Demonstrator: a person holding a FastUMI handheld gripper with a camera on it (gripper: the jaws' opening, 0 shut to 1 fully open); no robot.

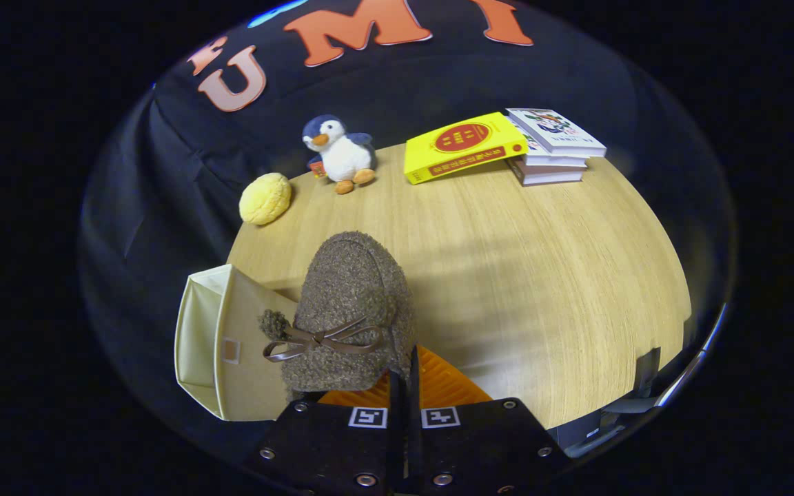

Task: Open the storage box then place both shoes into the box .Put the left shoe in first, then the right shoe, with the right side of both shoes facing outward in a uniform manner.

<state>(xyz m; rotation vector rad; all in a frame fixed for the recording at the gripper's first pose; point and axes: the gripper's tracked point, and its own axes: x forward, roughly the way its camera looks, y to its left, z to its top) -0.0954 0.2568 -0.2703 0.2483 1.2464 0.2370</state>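
Closely pinched, the gripper has its fingers drawn nearly together on the near edge of a brown fleece shoe, apparently clamping the heel rim. The shoe's long axis runs straight away from the fingers, toe at the far end, bow across the upper; it looks lifted off the table, though contact underneath is hidden. Just left of the shoe, and partly behind it, sits the cream storage box, open mouth facing left. That is the relation that counts: the shoe must travel left and round to the opening. Far side: yellow bun-shaped toy, plush penguin, yellow book leaning on stacked books.
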